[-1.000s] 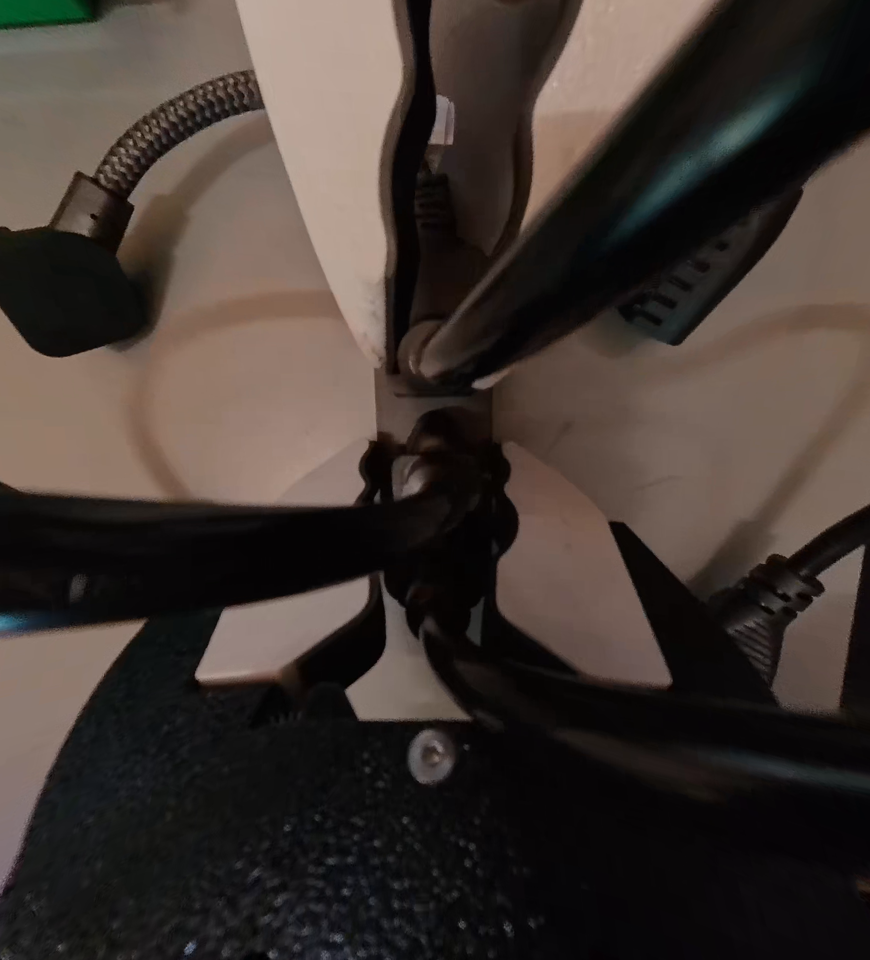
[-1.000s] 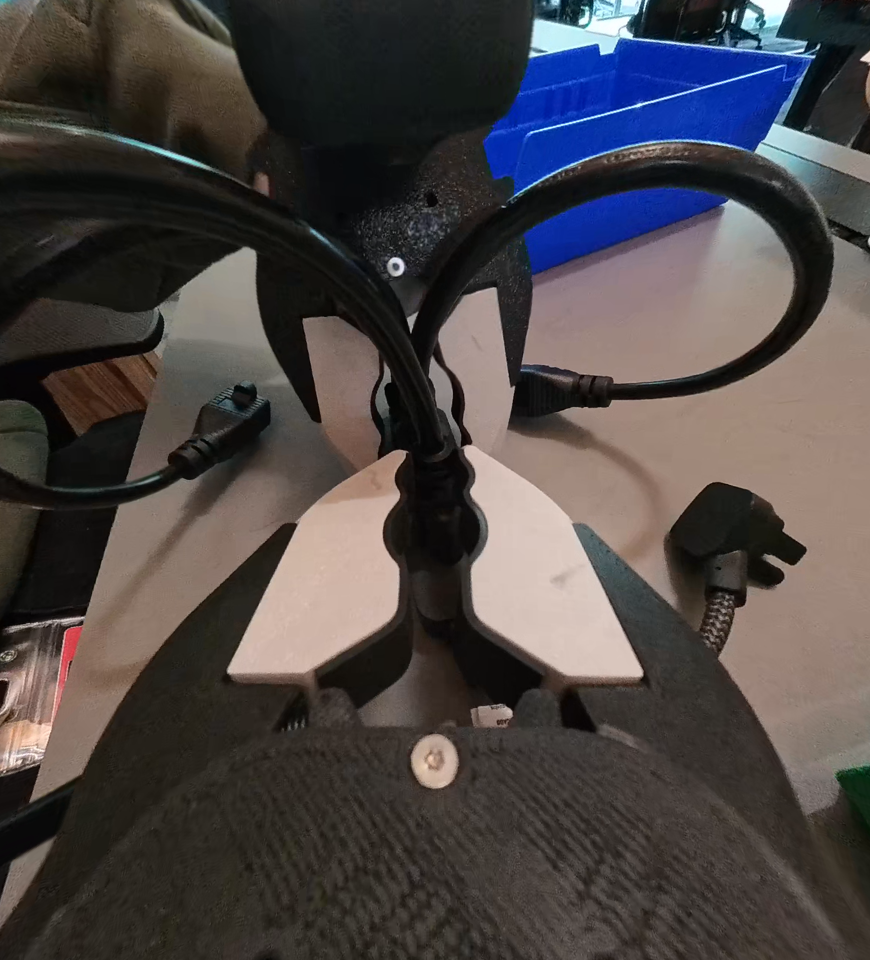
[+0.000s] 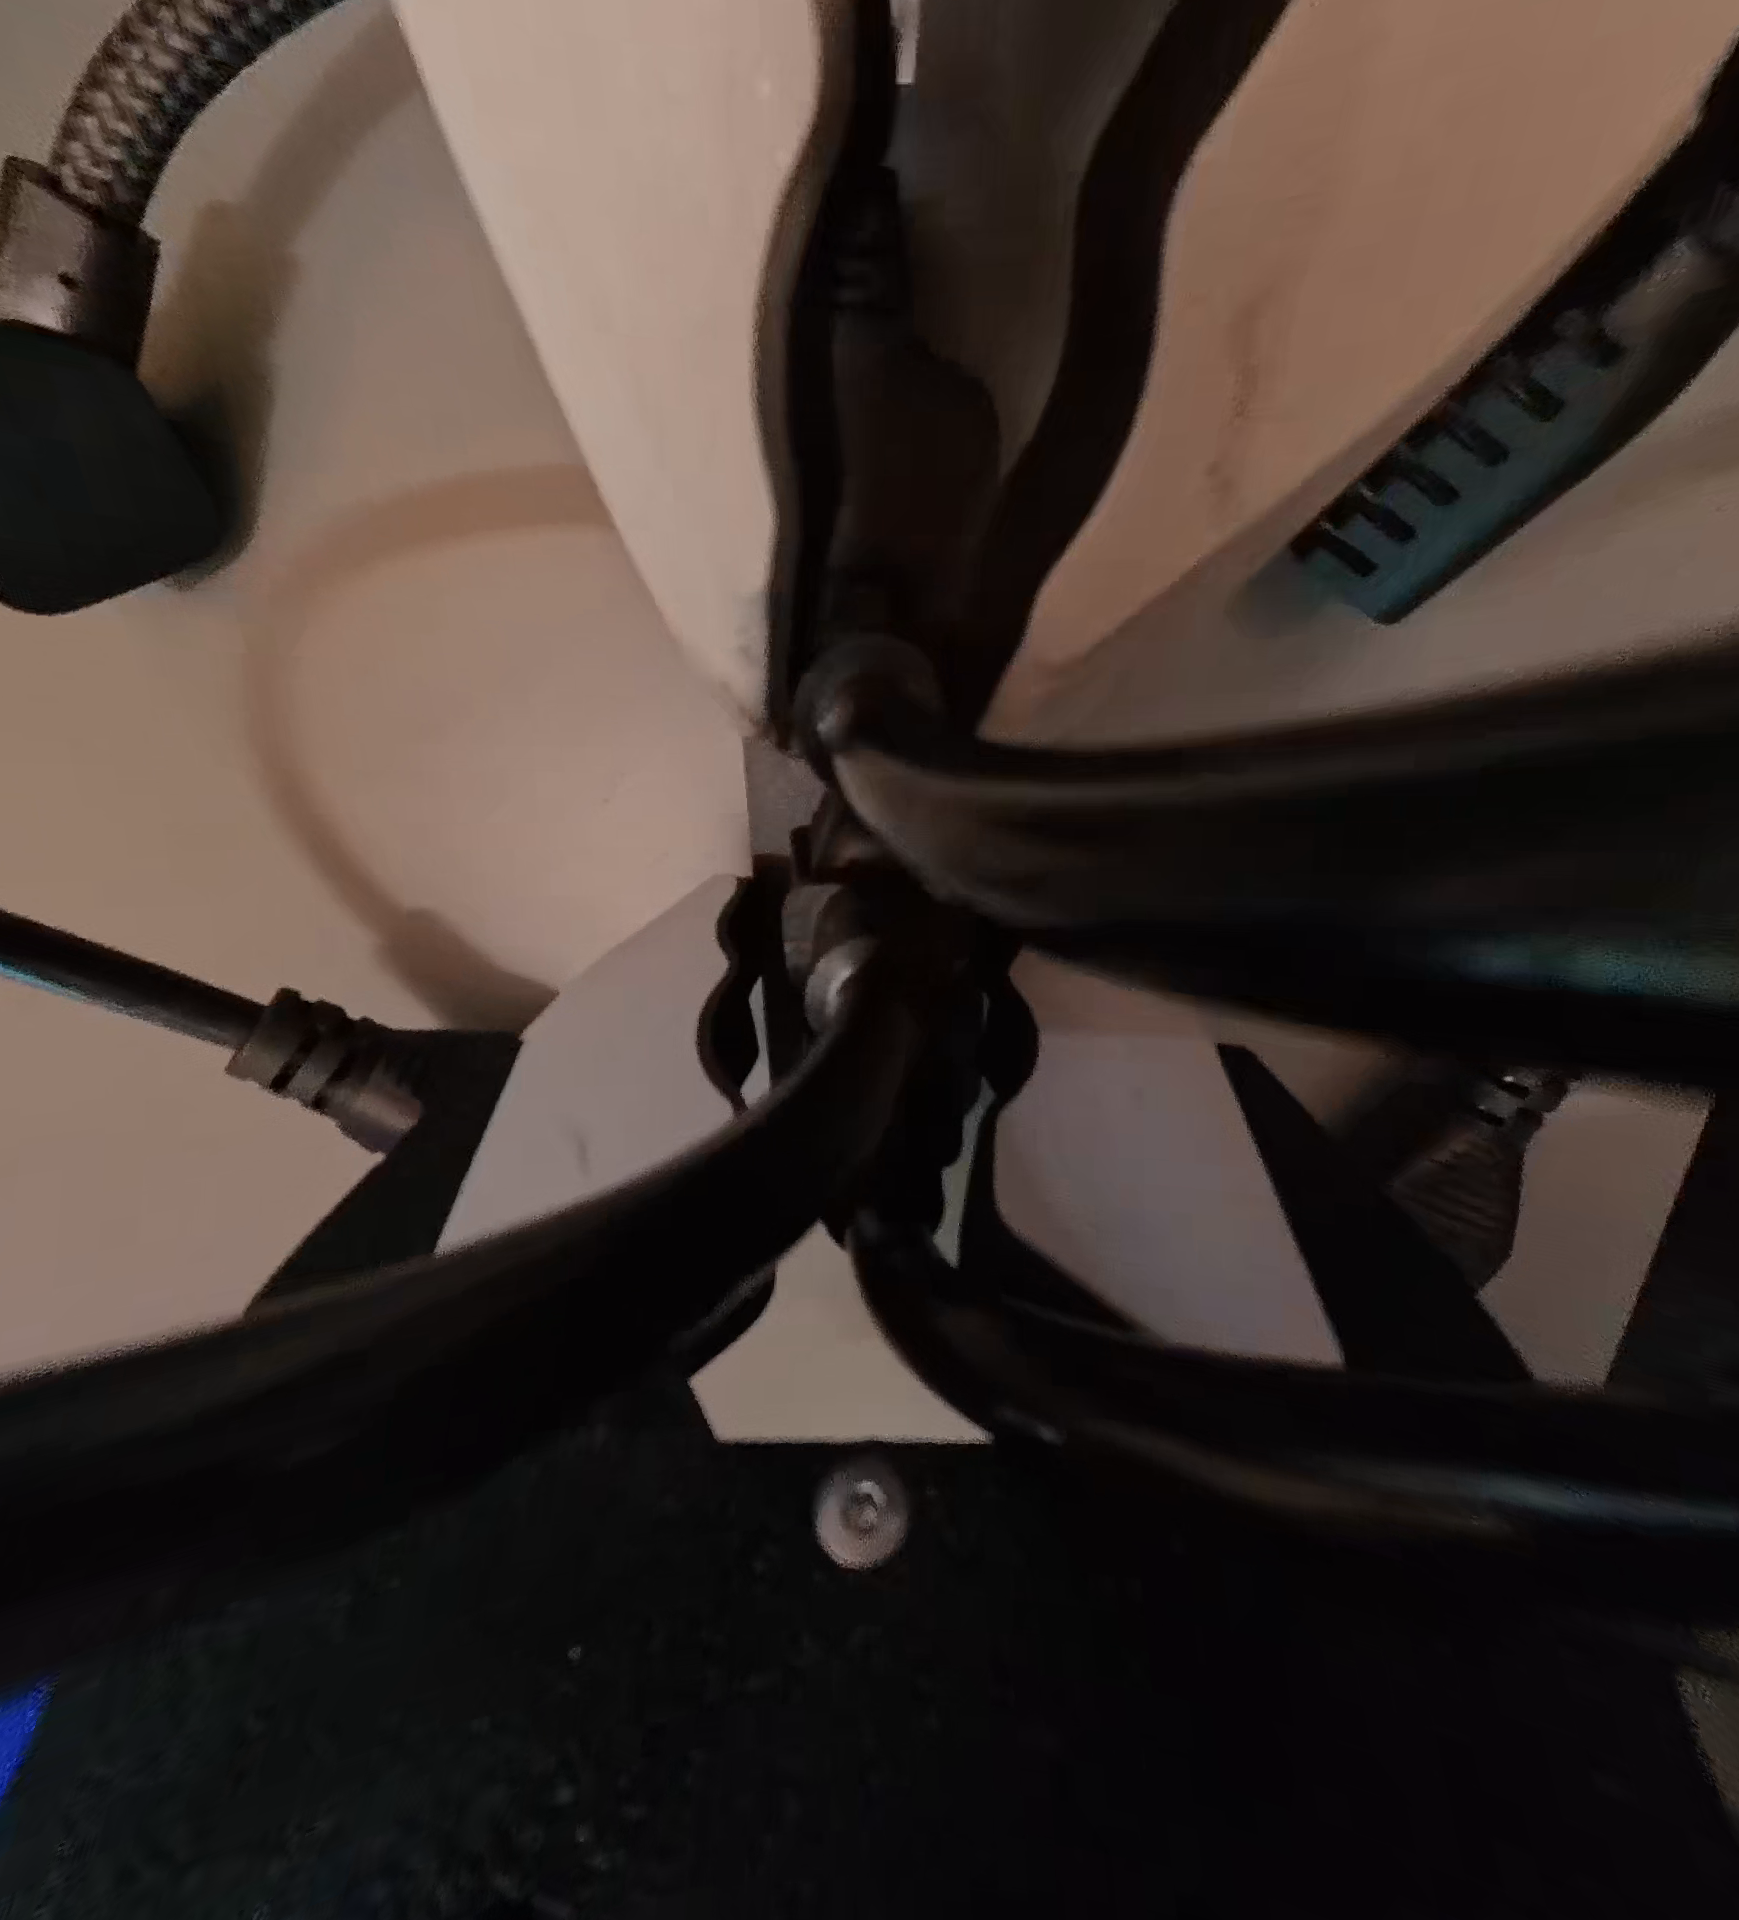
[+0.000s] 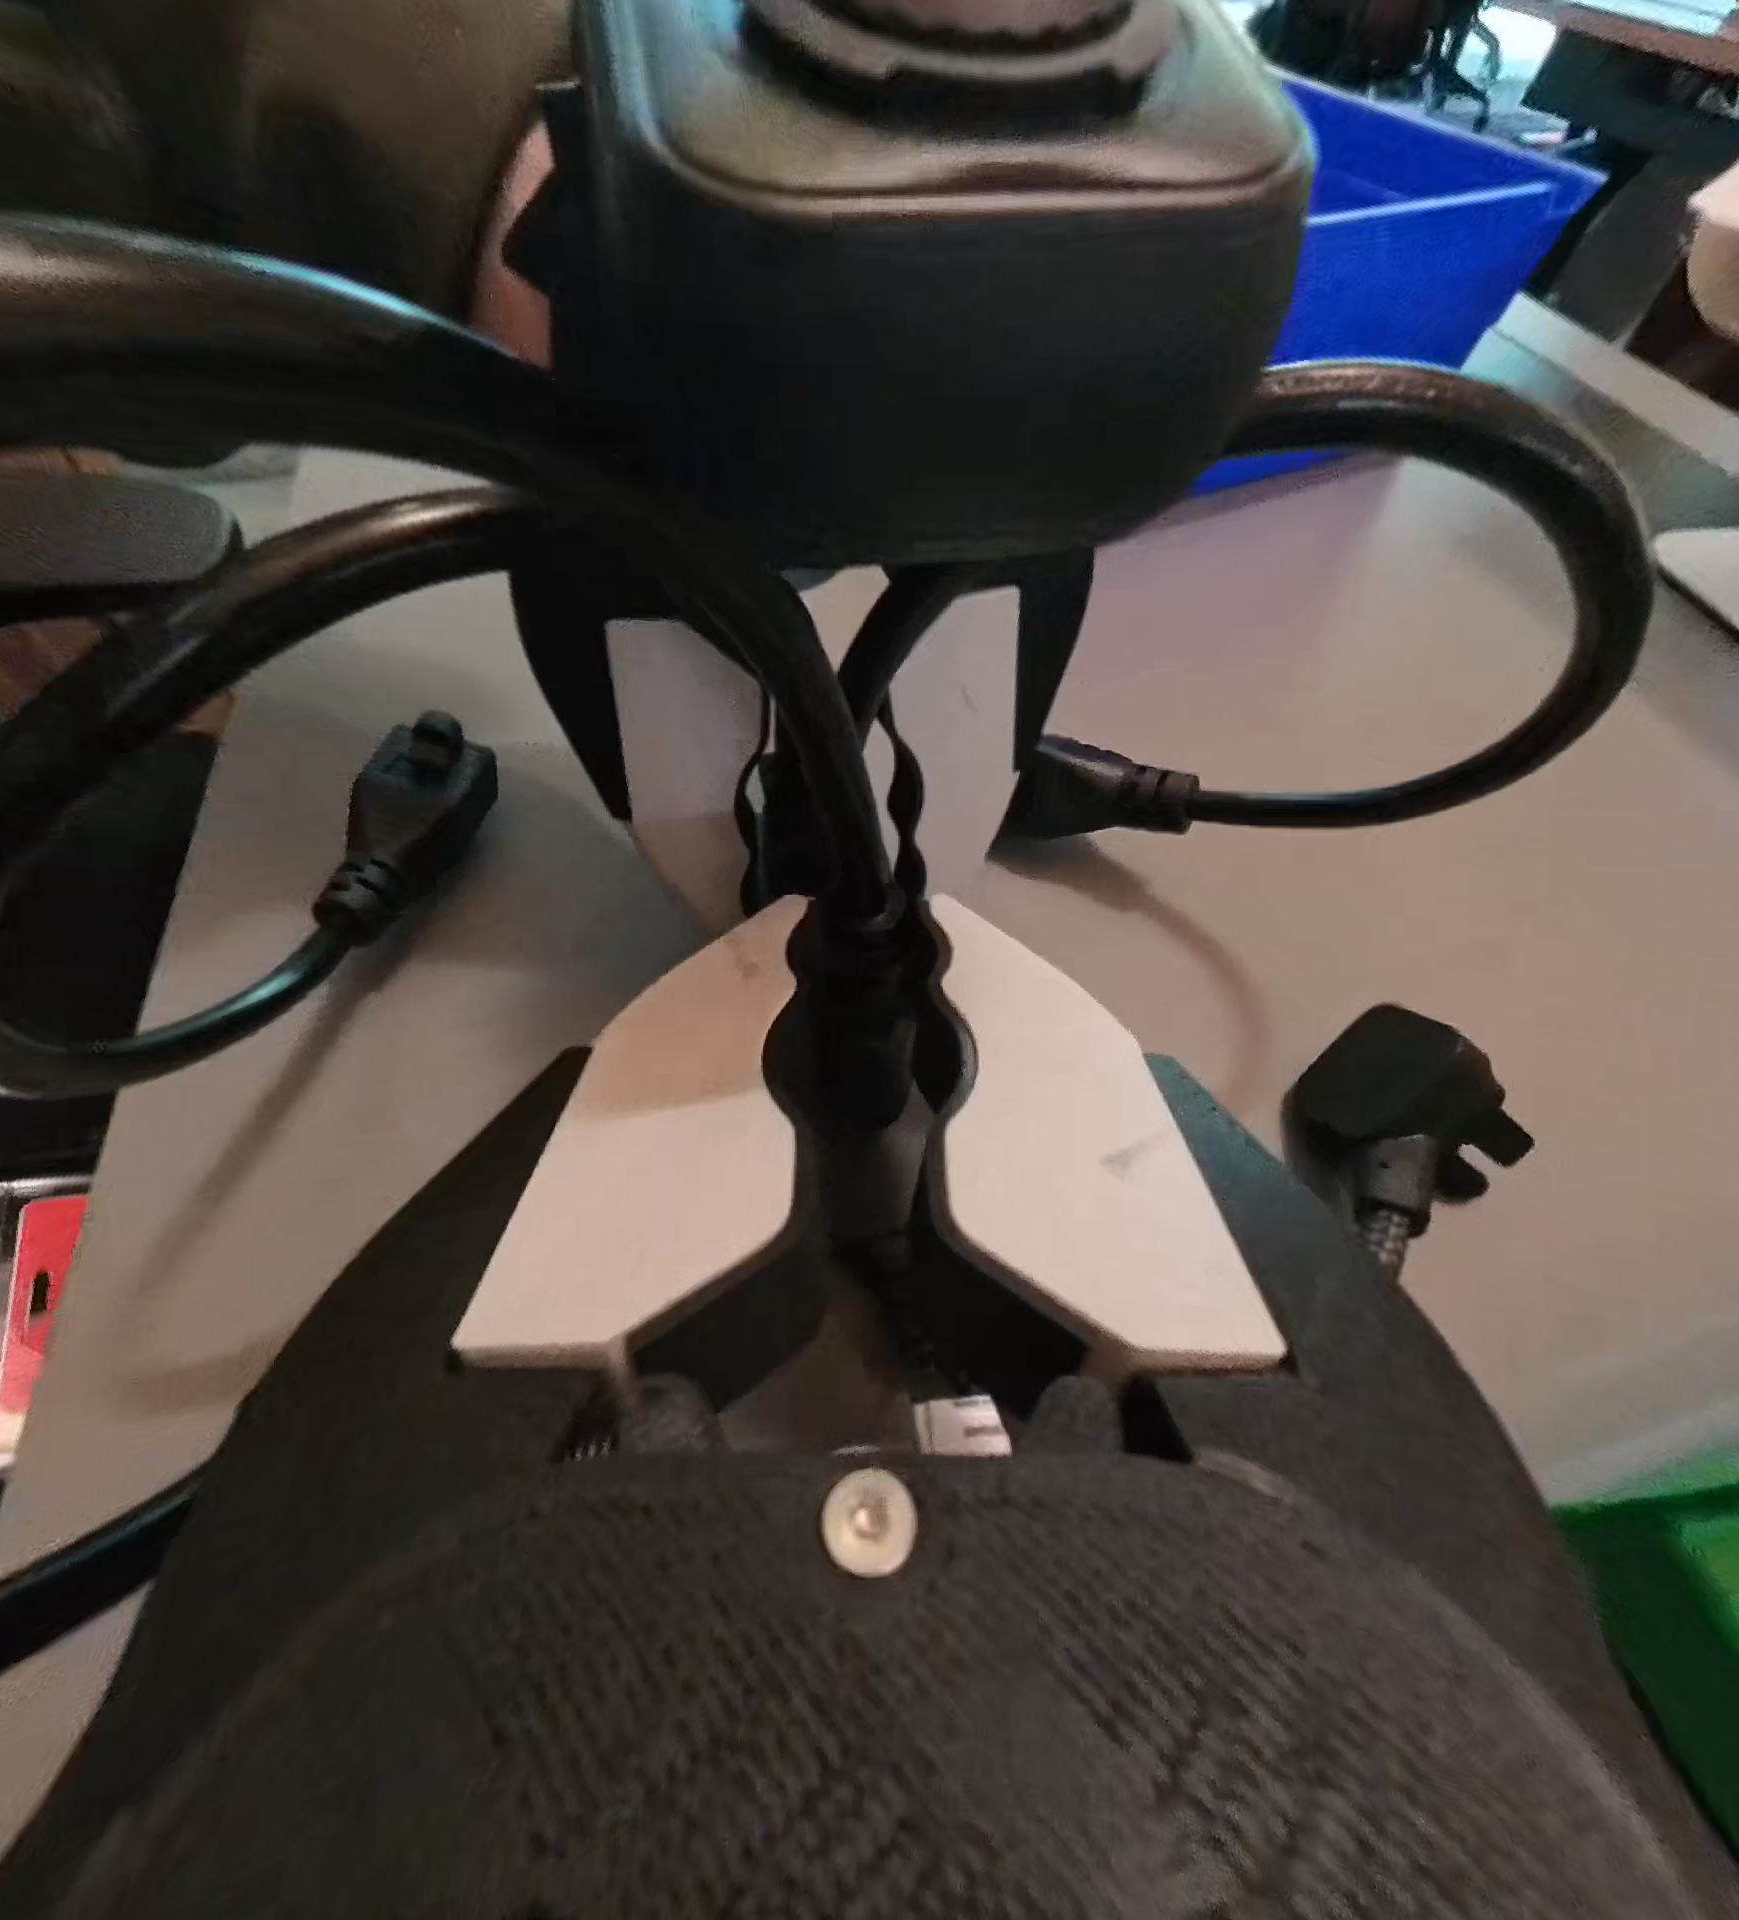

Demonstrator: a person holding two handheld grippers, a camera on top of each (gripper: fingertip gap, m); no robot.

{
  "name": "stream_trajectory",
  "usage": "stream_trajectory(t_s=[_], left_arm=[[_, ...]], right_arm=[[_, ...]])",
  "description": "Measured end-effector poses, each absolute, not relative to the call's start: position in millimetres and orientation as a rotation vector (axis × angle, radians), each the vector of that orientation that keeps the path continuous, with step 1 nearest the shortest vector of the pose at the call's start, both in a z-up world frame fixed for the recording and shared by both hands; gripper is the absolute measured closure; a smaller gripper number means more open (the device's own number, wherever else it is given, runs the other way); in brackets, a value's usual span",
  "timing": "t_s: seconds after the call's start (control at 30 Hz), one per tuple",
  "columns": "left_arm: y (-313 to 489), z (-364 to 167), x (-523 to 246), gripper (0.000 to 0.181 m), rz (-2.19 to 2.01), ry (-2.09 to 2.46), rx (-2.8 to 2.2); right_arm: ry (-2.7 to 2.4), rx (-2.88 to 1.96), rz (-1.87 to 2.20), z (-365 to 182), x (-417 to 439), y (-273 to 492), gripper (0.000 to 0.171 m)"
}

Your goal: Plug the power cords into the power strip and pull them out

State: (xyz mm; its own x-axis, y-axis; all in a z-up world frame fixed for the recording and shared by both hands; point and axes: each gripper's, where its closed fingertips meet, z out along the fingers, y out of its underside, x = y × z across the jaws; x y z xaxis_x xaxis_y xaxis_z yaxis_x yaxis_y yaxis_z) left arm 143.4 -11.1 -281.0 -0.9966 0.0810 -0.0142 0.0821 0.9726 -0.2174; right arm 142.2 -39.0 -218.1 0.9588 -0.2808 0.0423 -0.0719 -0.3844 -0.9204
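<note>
An office or lab: grey desk point(image 4: 1467, 935), blue storage bin point(image 4: 1416, 239), office chairs behind point(image 4: 1405, 42)

At frame centre the right gripper point(image 4: 870, 1039) clamps a black cord point(image 4: 849, 1023) nose to nose with the left gripper point(image 4: 823, 821), while loose plugs lie on the grey table point(image 4: 1416, 935) at left point(image 4: 408, 810), right point(image 4: 1104, 795) and lower right point(image 4: 1395, 1091).

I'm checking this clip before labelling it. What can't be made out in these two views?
- Power strip: not identifiable in either view.
- What the left gripper pinches: left wrist view, a dark tangle of black cords covers the fingertips.
- Plug prongs between the right gripper fingers: right wrist view, hidden by the fingers.
- Braided cord: cut off by the top edge.
</note>
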Motion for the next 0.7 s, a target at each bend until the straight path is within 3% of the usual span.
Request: stream_trajectory(t_s=[0.7], left_arm=[[-14.5, -281.3, 152.1, 0.141, -0.401, 3.12, -0.057]], right_arm=[[0.482, -1.825, -0.096, -212.9, 161.7, -40.4, 0.159]])
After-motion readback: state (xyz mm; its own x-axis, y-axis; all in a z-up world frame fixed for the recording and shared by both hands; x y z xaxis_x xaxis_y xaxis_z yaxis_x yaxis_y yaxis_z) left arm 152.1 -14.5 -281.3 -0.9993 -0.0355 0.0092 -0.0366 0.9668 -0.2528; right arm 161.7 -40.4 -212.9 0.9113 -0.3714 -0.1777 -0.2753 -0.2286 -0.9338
